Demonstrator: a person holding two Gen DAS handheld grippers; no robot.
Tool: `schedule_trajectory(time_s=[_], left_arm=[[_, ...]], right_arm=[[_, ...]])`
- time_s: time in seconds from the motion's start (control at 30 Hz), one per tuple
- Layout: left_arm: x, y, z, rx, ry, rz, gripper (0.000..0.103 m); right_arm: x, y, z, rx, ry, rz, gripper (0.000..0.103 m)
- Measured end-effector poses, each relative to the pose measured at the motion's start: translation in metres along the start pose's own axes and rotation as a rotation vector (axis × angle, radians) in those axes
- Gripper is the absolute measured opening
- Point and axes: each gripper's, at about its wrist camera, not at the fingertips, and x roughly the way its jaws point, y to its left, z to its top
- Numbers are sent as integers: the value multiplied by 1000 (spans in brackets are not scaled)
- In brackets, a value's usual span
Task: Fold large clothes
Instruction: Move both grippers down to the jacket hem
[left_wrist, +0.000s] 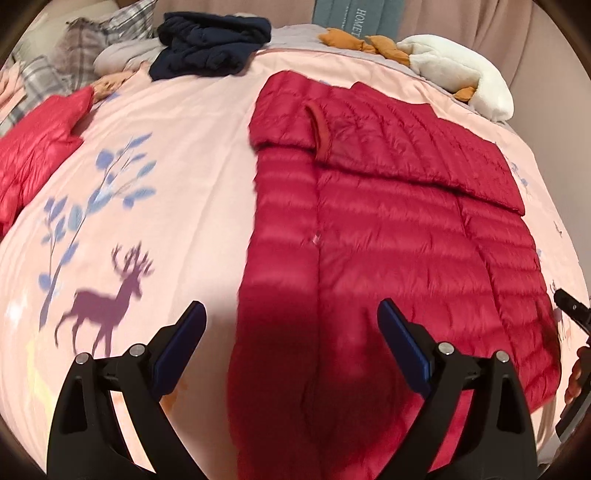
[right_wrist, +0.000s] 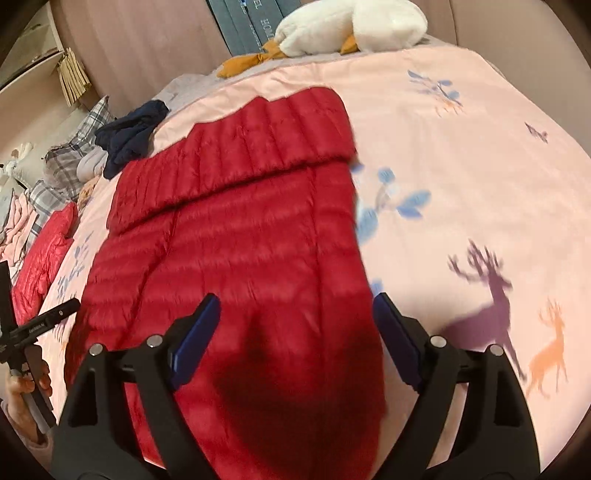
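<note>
Two red down jackets (left_wrist: 388, 221) (left_wrist: 33, 147), one navy garment (left_wrist: 210, 44), one white plush goose (left_wrist: 458, 70), two printed purple deer (left_wrist: 107, 295) (right_wrist: 487, 306), two open grippers (left_wrist: 291, 332) (right_wrist: 295, 328).

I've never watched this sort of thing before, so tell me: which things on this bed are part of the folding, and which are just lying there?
Part of the job:
- red down jacket, spread flat
- left gripper, open
- right gripper, open

Just lying about:
- navy garment
- second red jacket
- white plush toy
- plaid pillows

pink deer bedspread (left_wrist: 192, 155) | wht plush goose (right_wrist: 351, 26) | plaid pillow (left_wrist: 40, 79)
</note>
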Motion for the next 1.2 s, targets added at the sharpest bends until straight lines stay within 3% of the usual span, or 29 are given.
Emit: schedule_trajectory(time_s=[0.2,0.37,0.47,0.53,0.87,1.03,1.2], left_arm=[[-4,10,-29,-19,42,-10,94],[-4,26,-48,-93,93,-192,94],[-7,23,-55,-71,90,-250,94],[-5,22,-57,-76,109,-336,95],[19,18,-28,-161,137,-560,95],[24,11,-20,-214,137,-637,95],[17,9,-38,-210,146,-680,93]], right_arm=[[-6,-16,-19,54,46,11,86],[-6,-20,-33,69,111,81,86],[-6,-17,-37,63,130,128,88],[-5,-15,-38,69,136,148,90],[23,-6,-13,117,156,277,89],[30,-9,-5,170,161,321,86],[20,-14,-19,175,186,378,82]])
